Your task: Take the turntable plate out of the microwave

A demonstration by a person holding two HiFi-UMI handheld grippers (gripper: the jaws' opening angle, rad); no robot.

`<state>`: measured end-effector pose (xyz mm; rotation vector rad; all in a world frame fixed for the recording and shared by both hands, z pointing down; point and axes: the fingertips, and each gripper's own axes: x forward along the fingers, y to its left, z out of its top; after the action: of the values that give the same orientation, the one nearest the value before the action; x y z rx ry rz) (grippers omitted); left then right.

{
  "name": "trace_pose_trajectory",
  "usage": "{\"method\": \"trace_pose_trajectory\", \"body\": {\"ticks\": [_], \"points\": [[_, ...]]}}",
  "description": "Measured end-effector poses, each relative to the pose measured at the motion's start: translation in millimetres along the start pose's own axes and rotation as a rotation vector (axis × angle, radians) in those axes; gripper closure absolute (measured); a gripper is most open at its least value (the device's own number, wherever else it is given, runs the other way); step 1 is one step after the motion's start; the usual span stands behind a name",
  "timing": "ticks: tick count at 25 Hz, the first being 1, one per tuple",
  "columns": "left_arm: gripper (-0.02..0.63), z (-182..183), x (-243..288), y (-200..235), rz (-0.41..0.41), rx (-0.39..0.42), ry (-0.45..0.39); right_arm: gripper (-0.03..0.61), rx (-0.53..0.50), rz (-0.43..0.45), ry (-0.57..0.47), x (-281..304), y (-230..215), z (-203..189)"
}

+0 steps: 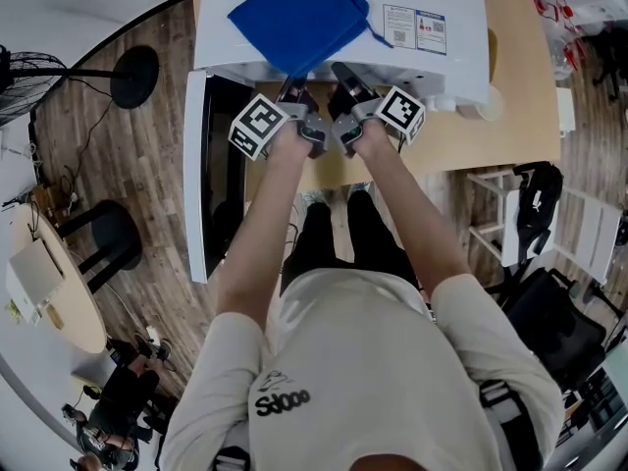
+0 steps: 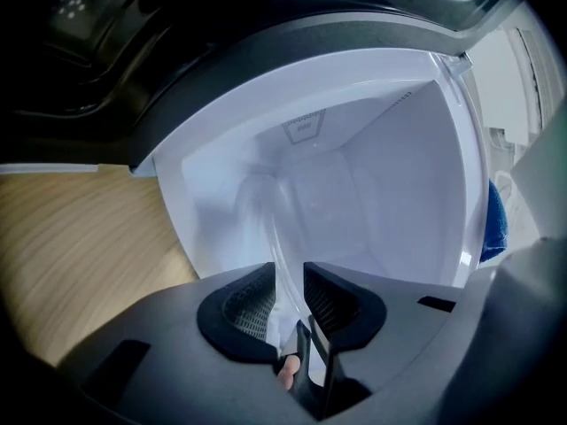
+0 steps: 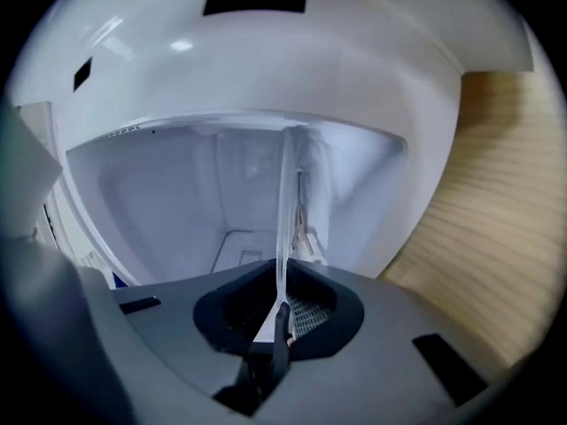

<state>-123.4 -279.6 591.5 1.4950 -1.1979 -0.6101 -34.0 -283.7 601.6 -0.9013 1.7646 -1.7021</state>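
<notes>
The clear glass turntable plate [image 2: 266, 224] [image 3: 285, 193] shows edge-on in both gripper views, in front of the white microwave cavity [image 2: 372, 175] [image 3: 168, 202]. My left gripper [image 2: 288, 277] has the plate's rim between its jaws with a gap showing beside the glass, so it is open. The pads of my right gripper [image 3: 282, 286] are pressed on the thin rim, so it is shut on the plate. In the head view both grippers, left [image 1: 294, 96] and right [image 1: 345, 84], reach side by side into the microwave's mouth, where the plate is hidden.
A blue cloth [image 1: 299, 18] lies on top of the white microwave [image 1: 442, 67]. Its door [image 1: 196, 184] hangs open at the left. The microwave stands on a wooden table [image 1: 515, 116]. Chairs and stools stand on the floor around.
</notes>
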Motion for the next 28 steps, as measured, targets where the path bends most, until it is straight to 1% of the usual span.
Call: {"method": "trace_pose_trajectory", "body": {"ticks": [4, 7, 10, 11, 12, 13, 16, 19, 23, 28], "points": [[0.497, -4, 6, 3, 0.006, -0.036, 0.003, 0.551, 0.018, 0.019, -0.009, -8, -1, -6], [0.489, -7, 13, -2, -0.023, -0.086, 0.01, 0.549, 0.007, 0.043, -0.004, -10, 6, -9], [0.491, -8, 20, -3, -0.043, -0.142, 0.006, 0.549, -0.013, 0.067, -0.002, -12, 12, -11], [0.505, -8, 21, -2, -0.042, -0.153, 0.005, 0.549, -0.016, 0.071, -0.002, -13, 13, -12], [0.53, -8, 21, -2, -0.042, -0.159, 0.003, 0.549, -0.018, 0.073, 0.0, -13, 15, -12], [0.54, -8, 21, -2, -0.046, -0.166, 0.003, 0.549, -0.021, 0.075, 0.001, -13, 16, -12], [0.551, -9, 20, -4, -0.076, -0.193, 0.012, 0.549, -0.014, 0.074, 0.001, -14, 15, -11], [0.554, -11, 18, -5, -0.094, -0.196, 0.019, 0.549, -0.019, 0.066, 0.002, -16, 14, -9], [0.557, -13, 18, -6, -0.101, -0.199, 0.007, 0.54, -0.083, 0.052, 0.052, -15, 15, -7], [0.56, -16, 17, -6, -0.112, -0.225, 0.022, 0.529, -0.109, 0.039, 0.091, -14, 14, -2]]}}
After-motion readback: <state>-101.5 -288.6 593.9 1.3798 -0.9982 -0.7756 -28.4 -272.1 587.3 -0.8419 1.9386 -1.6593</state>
